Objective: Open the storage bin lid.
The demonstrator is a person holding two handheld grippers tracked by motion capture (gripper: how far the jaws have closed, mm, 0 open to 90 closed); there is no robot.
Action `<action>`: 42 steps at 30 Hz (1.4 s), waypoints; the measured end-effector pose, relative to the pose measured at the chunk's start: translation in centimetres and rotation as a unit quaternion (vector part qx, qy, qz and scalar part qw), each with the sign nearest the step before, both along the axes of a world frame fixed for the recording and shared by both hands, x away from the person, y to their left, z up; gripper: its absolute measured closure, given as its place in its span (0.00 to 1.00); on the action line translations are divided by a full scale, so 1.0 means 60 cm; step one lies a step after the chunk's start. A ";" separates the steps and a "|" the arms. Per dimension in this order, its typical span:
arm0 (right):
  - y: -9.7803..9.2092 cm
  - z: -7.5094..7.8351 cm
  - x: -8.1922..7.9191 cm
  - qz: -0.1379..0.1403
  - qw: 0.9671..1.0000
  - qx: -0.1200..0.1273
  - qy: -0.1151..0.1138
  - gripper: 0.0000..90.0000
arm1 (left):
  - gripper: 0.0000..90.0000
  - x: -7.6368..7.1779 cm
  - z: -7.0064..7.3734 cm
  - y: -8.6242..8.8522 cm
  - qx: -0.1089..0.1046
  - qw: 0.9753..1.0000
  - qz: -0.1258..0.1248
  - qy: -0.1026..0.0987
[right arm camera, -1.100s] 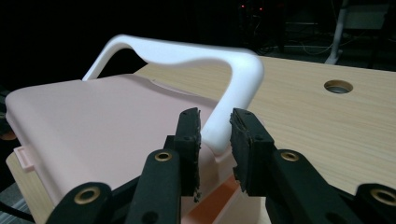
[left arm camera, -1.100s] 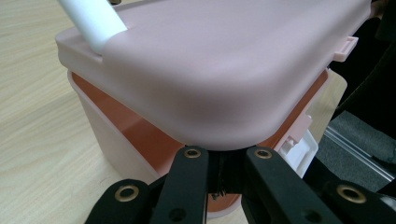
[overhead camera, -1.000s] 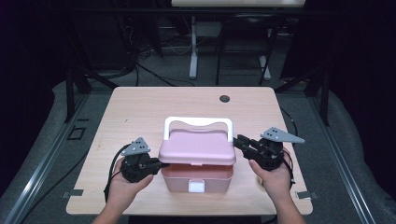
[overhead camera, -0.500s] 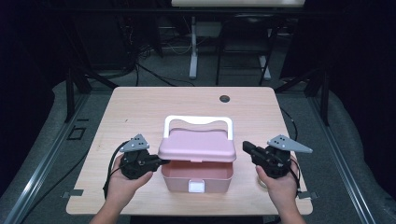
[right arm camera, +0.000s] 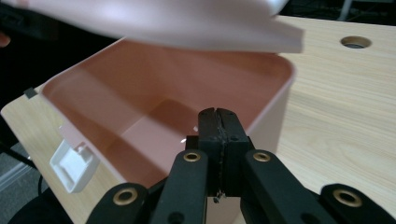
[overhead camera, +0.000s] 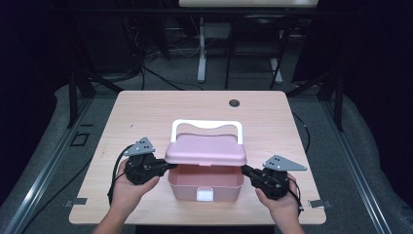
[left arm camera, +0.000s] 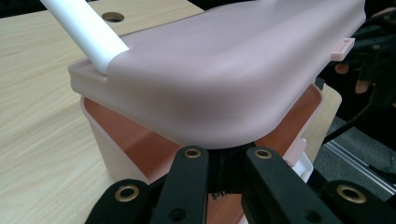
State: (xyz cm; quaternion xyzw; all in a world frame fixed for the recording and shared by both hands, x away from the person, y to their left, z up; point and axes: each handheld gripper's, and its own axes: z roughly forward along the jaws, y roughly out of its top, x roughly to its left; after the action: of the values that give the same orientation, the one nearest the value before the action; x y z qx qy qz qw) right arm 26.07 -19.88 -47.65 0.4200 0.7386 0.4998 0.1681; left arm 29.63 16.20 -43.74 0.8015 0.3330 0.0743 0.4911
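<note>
A pink box (overhead camera: 204, 183) stands near the table's front edge with its pink lid (overhead camera: 207, 148) lifted off the front rim and a white handle (overhead camera: 207, 124) behind it. My left gripper (overhead camera: 168, 166) is at the lid's left edge. In the left gripper view its jaws (left arm camera: 224, 158) are together and their tips are hidden under the lid (left arm camera: 224, 70). My right gripper (overhead camera: 245, 169) is just off the box's right side, below the lid's corner, touching nothing. In the right gripper view it (right arm camera: 218, 114) is shut and empty in front of the open box (right arm camera: 154, 107).
The box's white latch (overhead camera: 205, 196) hangs at its front. A round cable hole (overhead camera: 234, 103) lies at the far side of the wooden table (overhead camera: 146, 112). The box's inside (right arm camera: 159, 126) looks bare. Cables and stands are on the floor beyond.
My right gripper has come away from the lid's right edge, dropping down and back toward the front edge. The lid stays raised at my left gripper, which has barely moved.
</note>
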 end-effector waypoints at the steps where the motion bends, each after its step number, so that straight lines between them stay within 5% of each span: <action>1: 0.004 -0.002 0.000 0.004 1.000 -0.002 0.000 1.00 | 0.99 0.000 0.000 0.000 0.001 1.000 0.001 0.000; 23: 0.046 -0.032 0.003 0.047 0.998 -0.023 0.026 1.00 | 0.99 0.004 0.006 -0.001 -0.001 1.000 0.002 -0.005; 42: 0.057 -0.040 0.005 0.057 0.998 -0.032 0.024 1.00 | 0.99 0.003 0.008 -0.001 -0.004 1.000 0.003 -0.006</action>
State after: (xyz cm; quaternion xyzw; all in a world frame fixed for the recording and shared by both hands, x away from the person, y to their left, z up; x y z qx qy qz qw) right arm 26.39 -16.46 -50.07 0.3836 0.7807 0.4745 0.1350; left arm 29.79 16.12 -43.24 0.7981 0.3325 0.0797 0.4961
